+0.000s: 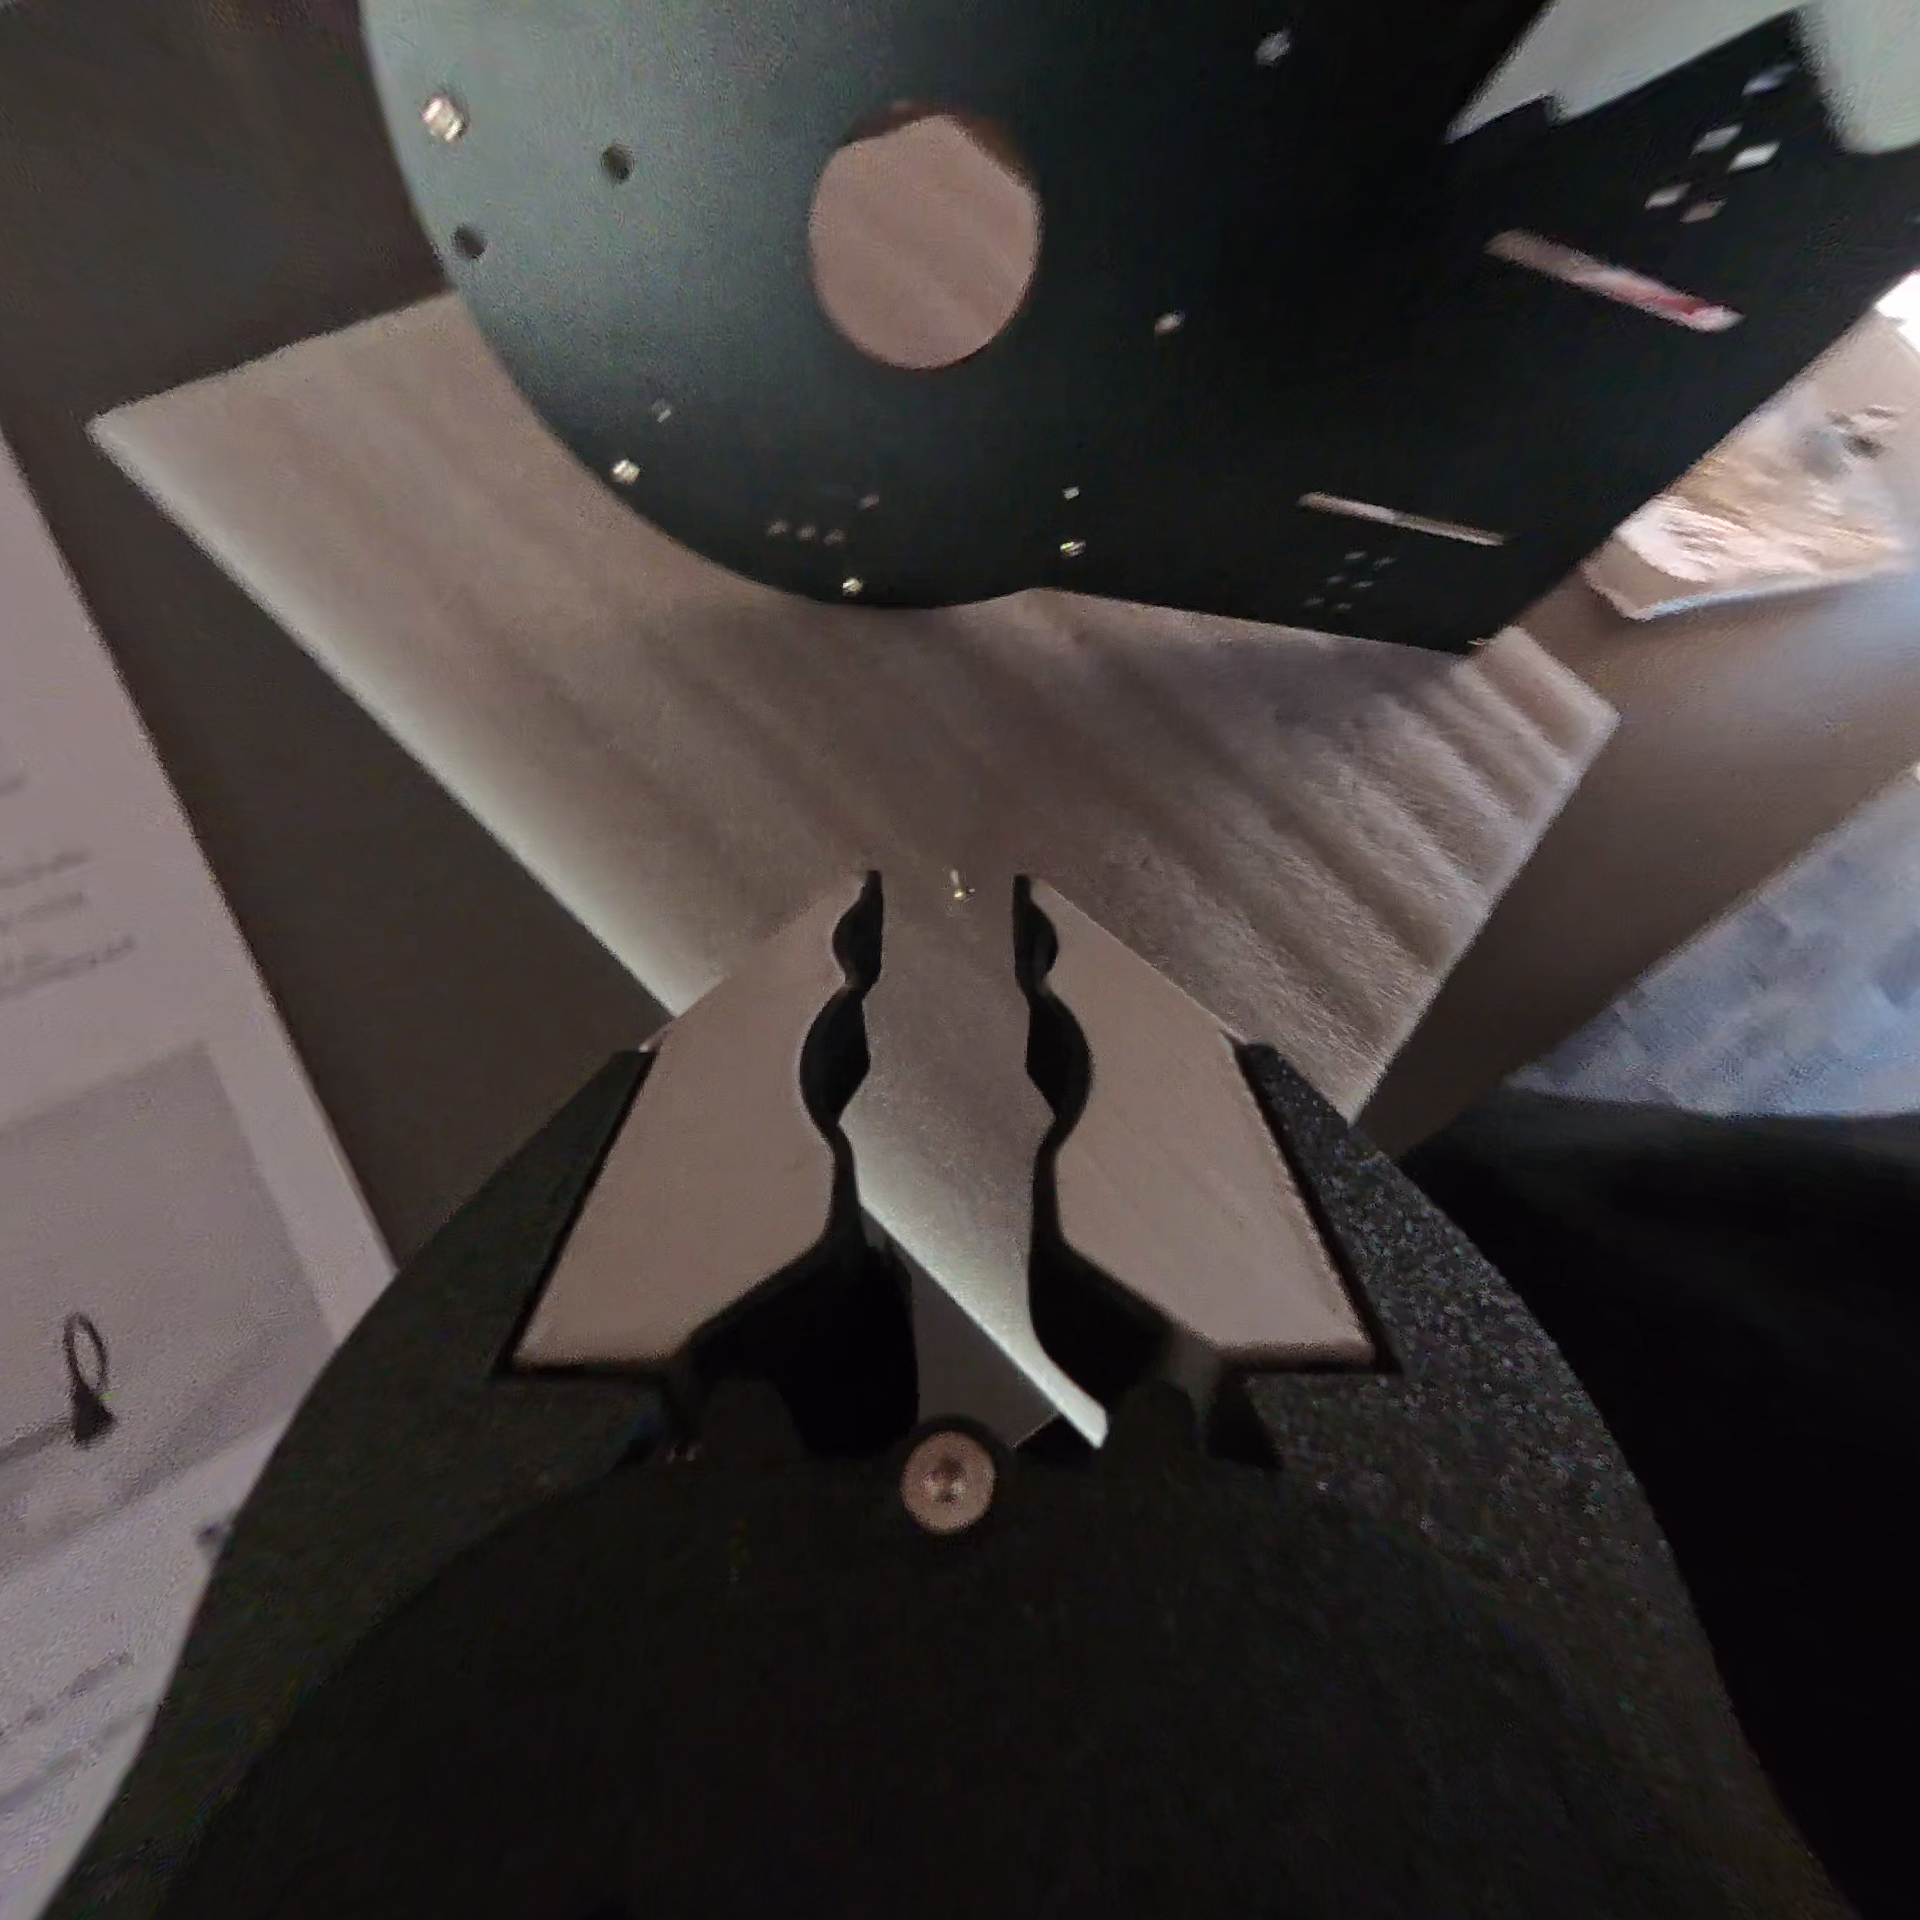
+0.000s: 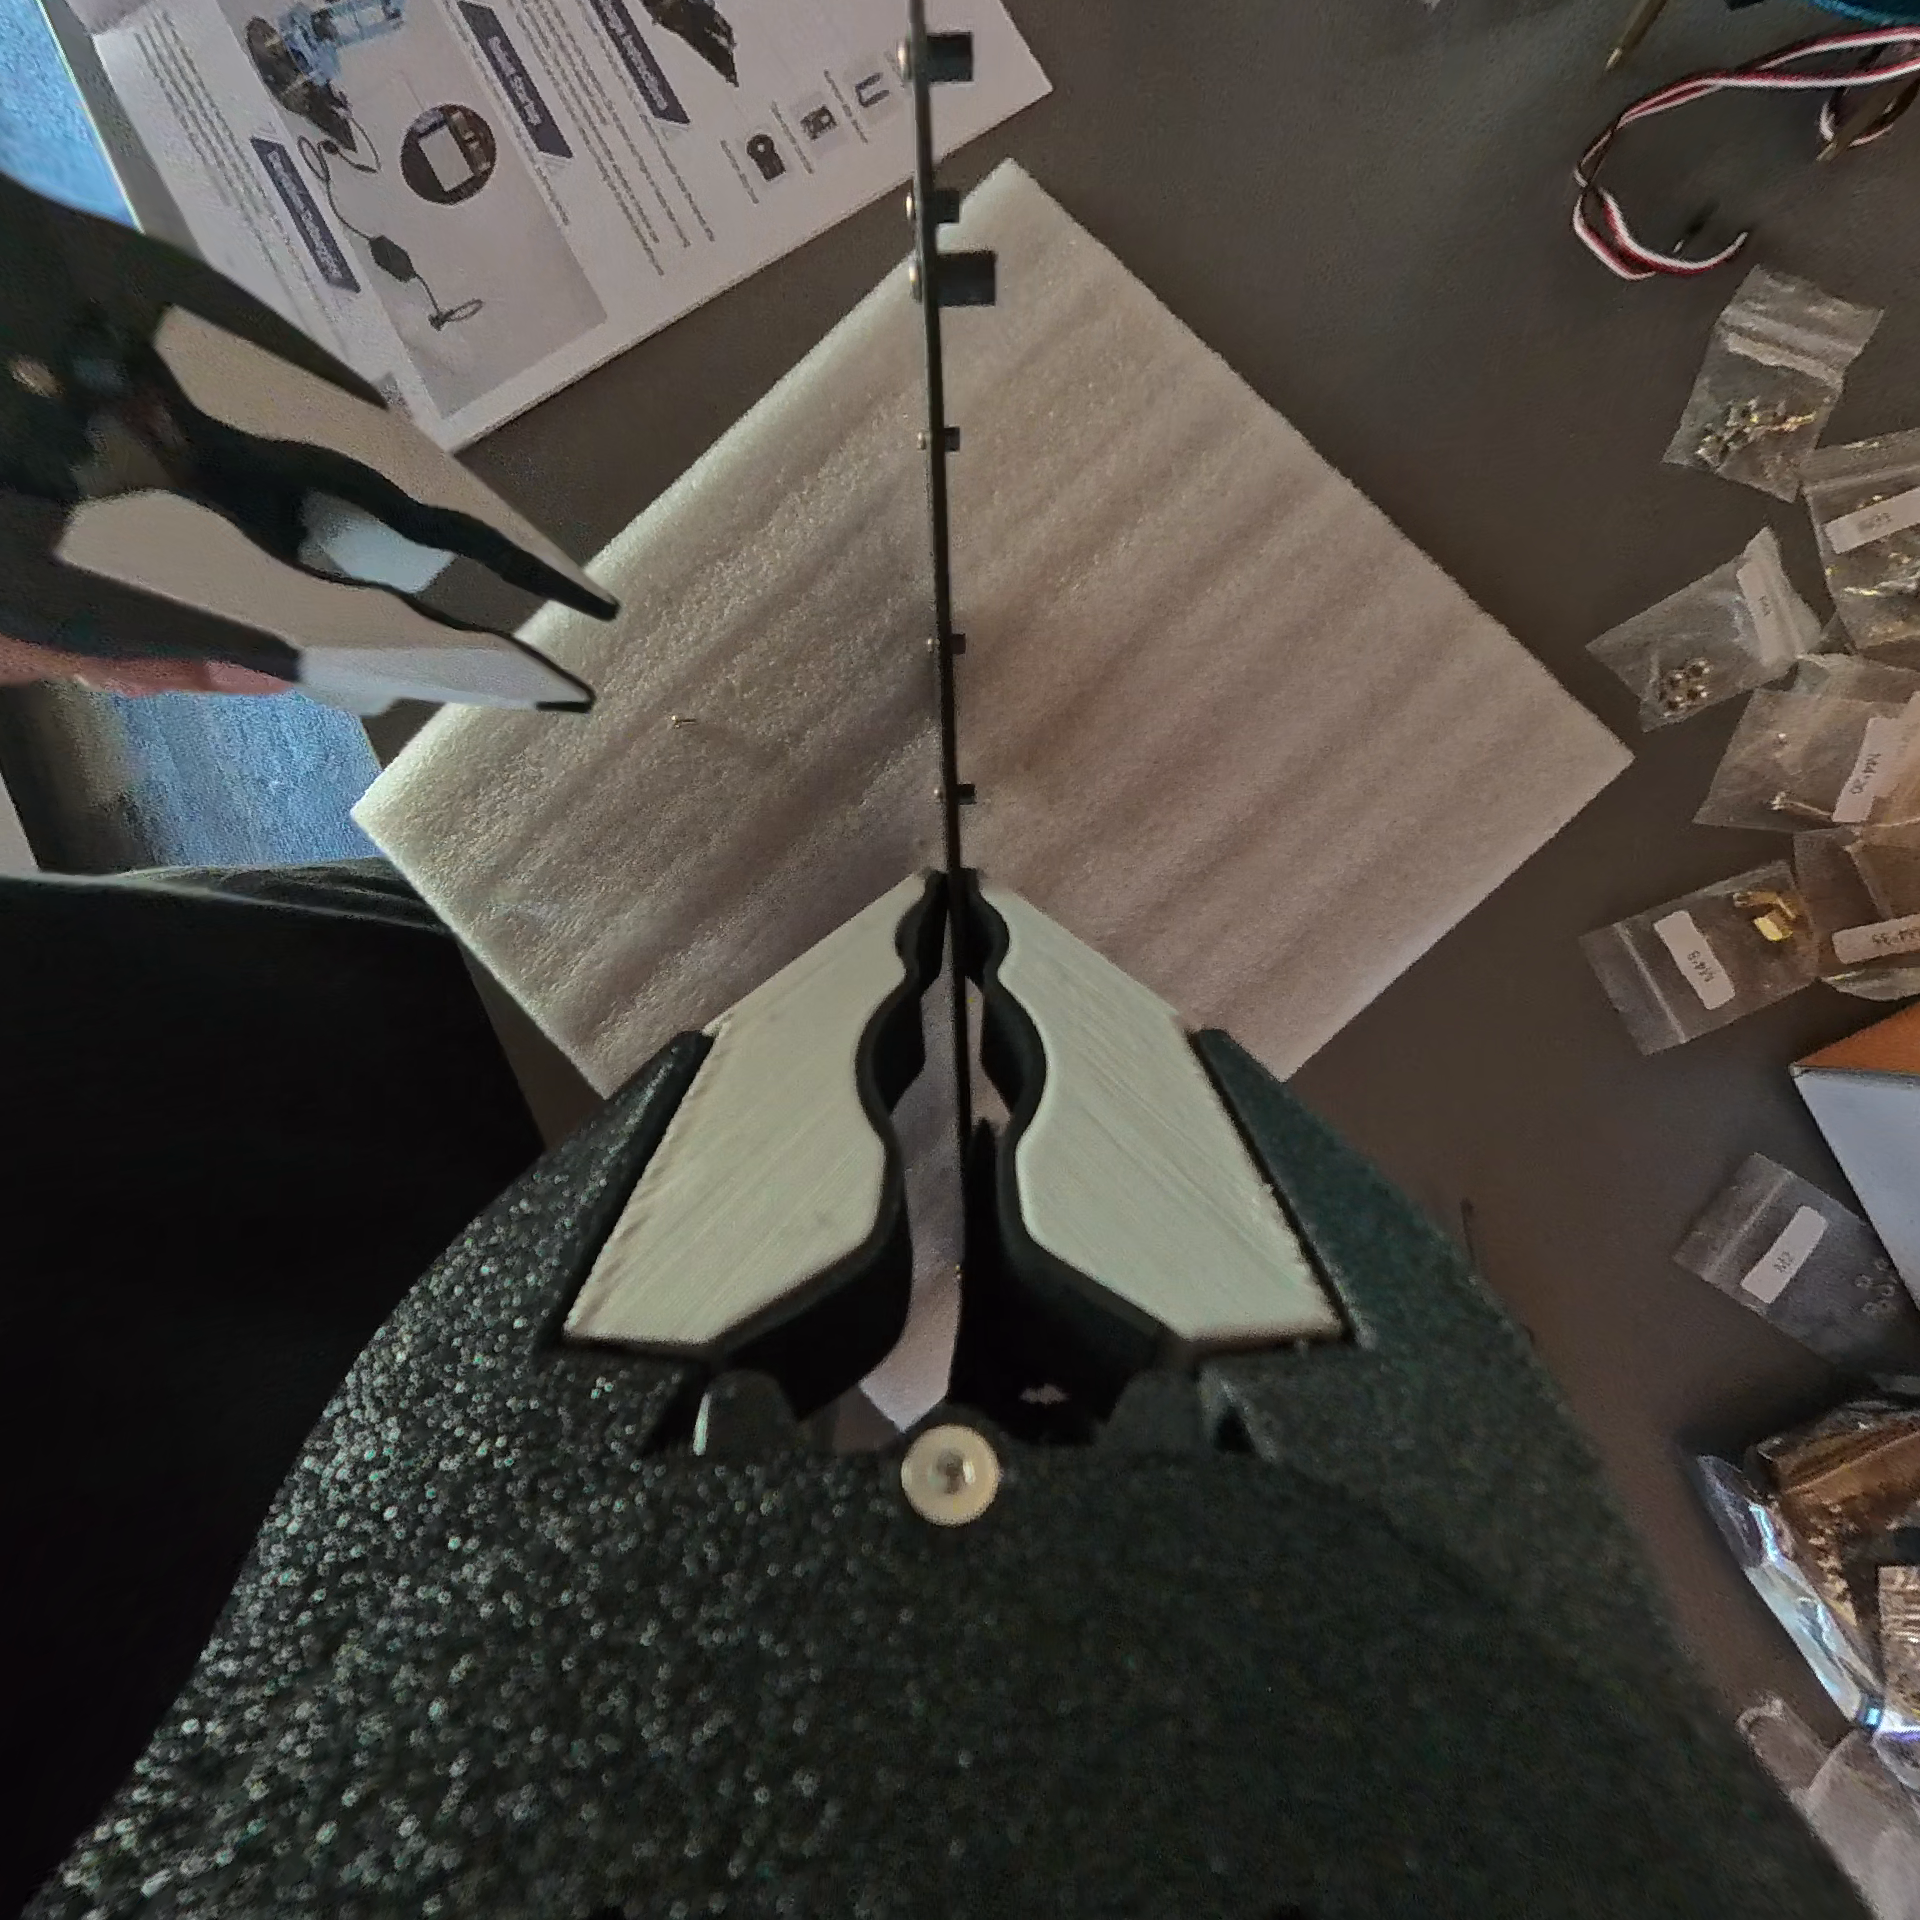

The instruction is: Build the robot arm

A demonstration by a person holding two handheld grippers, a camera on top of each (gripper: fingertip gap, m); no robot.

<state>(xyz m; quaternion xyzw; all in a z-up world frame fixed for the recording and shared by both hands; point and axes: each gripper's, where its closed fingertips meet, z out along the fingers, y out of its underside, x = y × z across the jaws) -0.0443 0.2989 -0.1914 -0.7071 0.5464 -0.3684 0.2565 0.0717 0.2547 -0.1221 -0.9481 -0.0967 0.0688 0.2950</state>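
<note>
My right gripper is shut on the lower edge of a thin black metal plate, held upright and edge-on over a white foam sheet. In the left wrist view the plate shows its flat face, with a large round hole and several small holes and screws. My left gripper is open and empty, low over the foam sheet. A tiny silver screw lies on the foam just beyond its fingertips. The right wrist view shows the left gripper at the left and the screw just past its tips.
A printed instruction sheet lies beyond the foam on the grey table and shows in the left wrist view. Several small clear bags of hardware lie at the right. Red, white and black wires lie at the far right. A box corner is at the right edge. Tip to tip, the grippers are about 15 centimetres apart.
</note>
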